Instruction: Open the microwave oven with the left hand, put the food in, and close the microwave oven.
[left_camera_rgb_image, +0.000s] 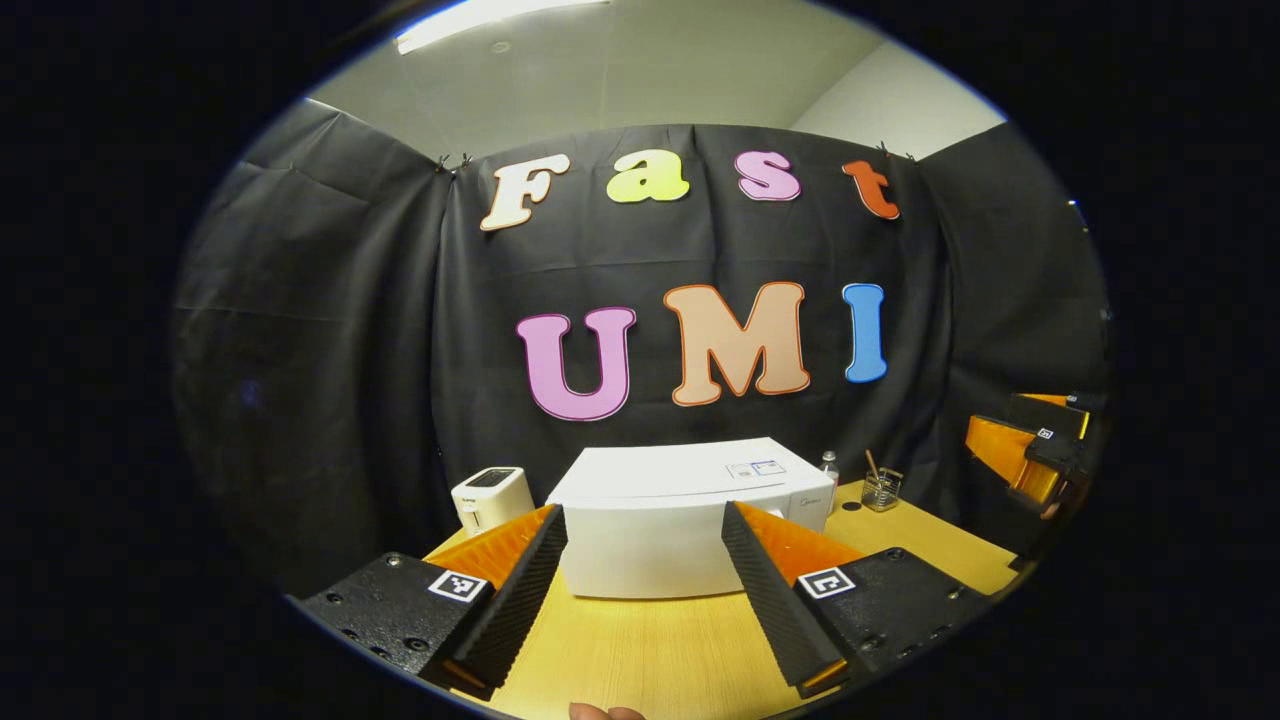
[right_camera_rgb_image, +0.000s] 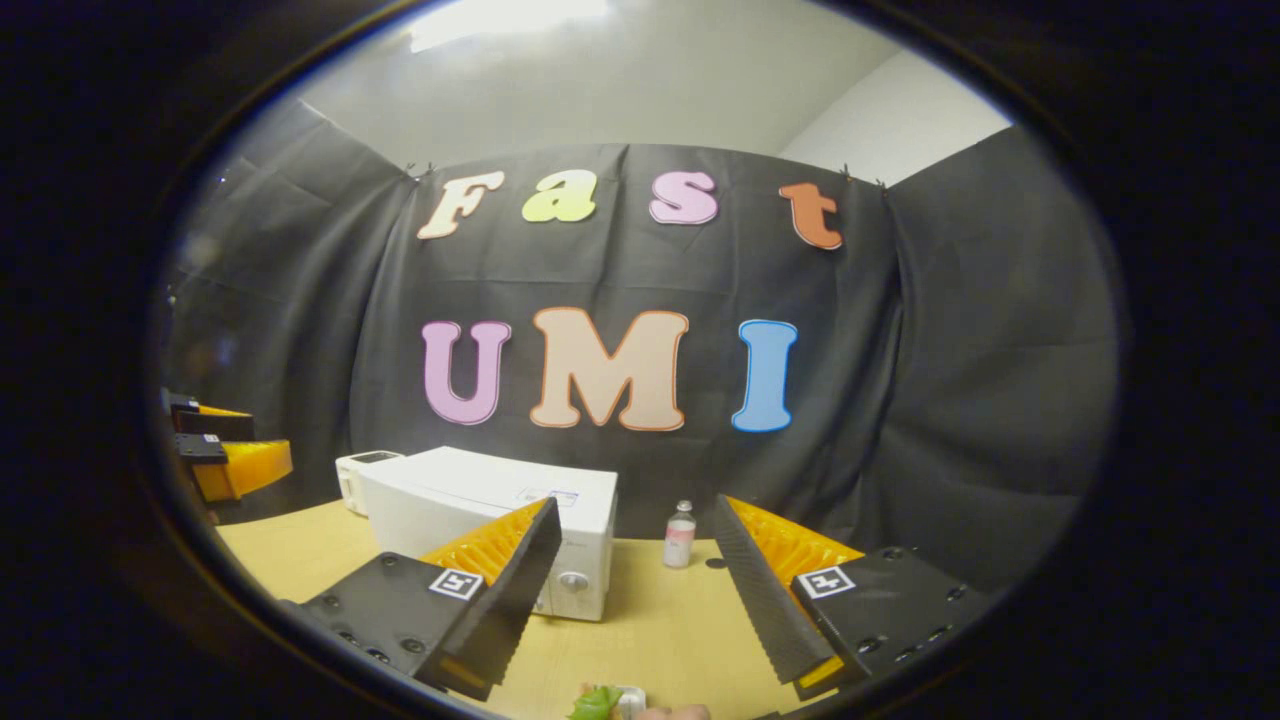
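1. Left gripper view: bench (left_camera_rgb_image: 900, 545) carries the microwave (left_camera_rgb_image: 690, 520), door closed, set centrally at the back near the wall, front facing the grippers for access.
2. Left gripper (left_camera_rgb_image: 645, 590) is spread and empty, aimed at the microwave front, well apart from it; judged ready to open the door.
3. Right gripper (right_camera_rgb_image: 635, 600) is spread, empty, beside the bottle (right_camera_rgb_image: 680, 535).
4. Food (right_camera_rgb_image: 600, 703) lies at the near bench edge, below the right gripper.

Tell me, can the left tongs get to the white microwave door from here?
Probably yes. The left tongs are open and point straight at the closed white box-shaped microwave oven. Only bare wooden table lies between them, with nothing in the way.
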